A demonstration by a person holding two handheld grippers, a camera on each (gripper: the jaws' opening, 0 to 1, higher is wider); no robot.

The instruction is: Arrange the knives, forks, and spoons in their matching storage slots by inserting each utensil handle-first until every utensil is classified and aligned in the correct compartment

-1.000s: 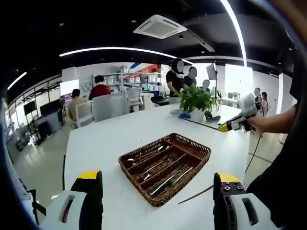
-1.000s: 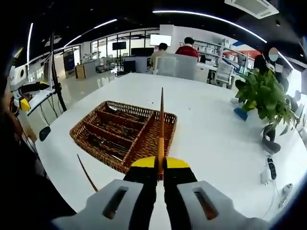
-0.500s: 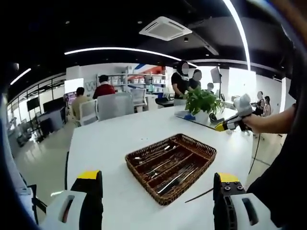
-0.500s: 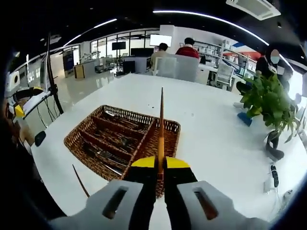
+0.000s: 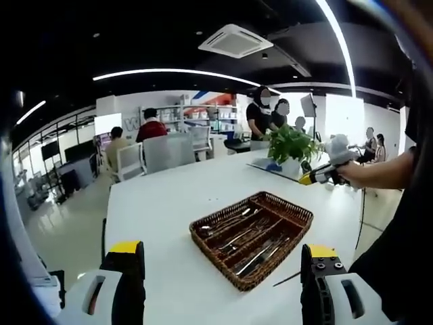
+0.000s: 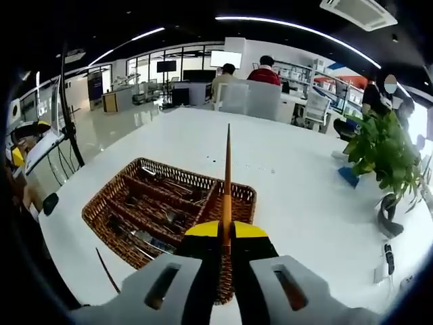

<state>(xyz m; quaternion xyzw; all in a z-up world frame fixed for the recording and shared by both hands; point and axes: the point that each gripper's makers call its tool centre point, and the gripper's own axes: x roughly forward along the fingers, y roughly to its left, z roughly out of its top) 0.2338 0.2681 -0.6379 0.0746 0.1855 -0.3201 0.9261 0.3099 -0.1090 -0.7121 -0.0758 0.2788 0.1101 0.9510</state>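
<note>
With my right gripper (image 6: 226,233) clamped on a slim brown-and-orange pointed stick (image 6: 226,177), I hold it above the near-right end of the dark woven wicker cutlery basket (image 6: 103,200). My left gripper (image 5: 220,271) is spread wide and empty. Utensils already lie inside the basket. I should tilt the stick parallel to the dividers before lowering.

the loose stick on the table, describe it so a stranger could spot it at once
On the big white table sits a brown wicker cutlery tray with compartments of metal utensils. Just off the tray's near corner, on the bare tabletop, lies a thin dark stick. Unlike the orange-brown stick clamped in the right gripper, it lies free outside the tray.
</note>
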